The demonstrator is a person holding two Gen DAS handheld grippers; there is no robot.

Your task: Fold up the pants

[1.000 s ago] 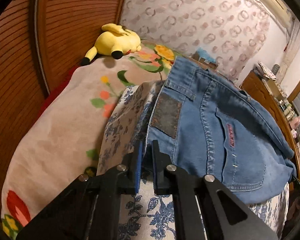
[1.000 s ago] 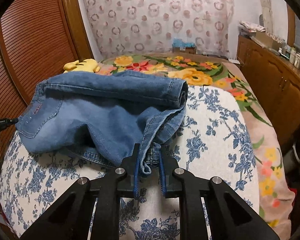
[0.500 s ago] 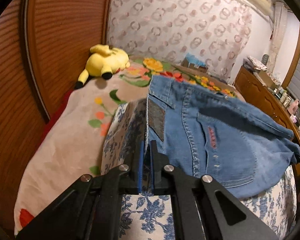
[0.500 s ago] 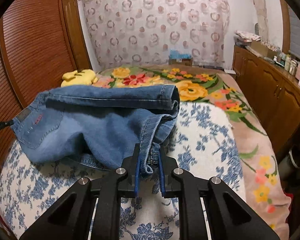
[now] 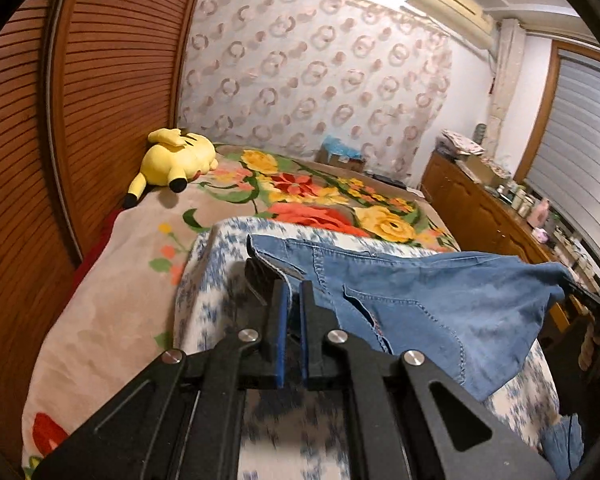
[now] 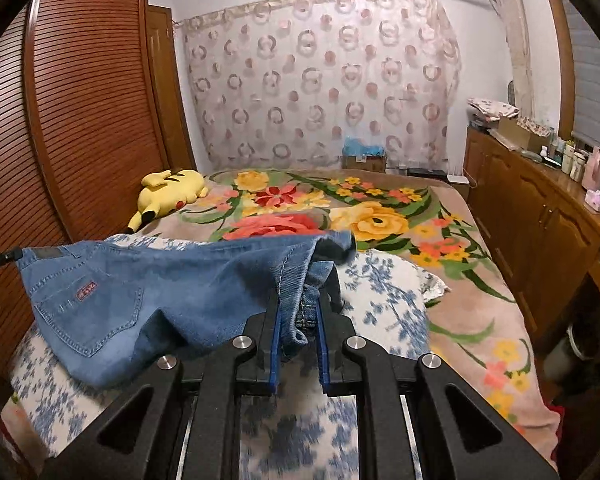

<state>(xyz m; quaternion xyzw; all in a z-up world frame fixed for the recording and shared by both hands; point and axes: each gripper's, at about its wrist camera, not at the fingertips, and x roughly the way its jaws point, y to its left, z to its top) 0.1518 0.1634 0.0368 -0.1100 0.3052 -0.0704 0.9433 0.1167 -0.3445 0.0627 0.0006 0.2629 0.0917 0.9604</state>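
Above the bed's near edge, the jeans (image 6: 172, 300) hang stretched between both tools: left tool (image 5: 291, 296) pinching the waistband corner, right tool (image 6: 298, 312) pinching bunched denim, over the blue-flowered sheet (image 6: 384, 300).

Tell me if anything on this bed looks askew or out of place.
The jeans hang unevenly: stretched between the left gripper at the waistband corner and the right gripper, which pinches a bunched wad, so the middle sags crooked over the blue-flowered cloth. The yellow plush toy lies tipped on its side by the wardrobe.
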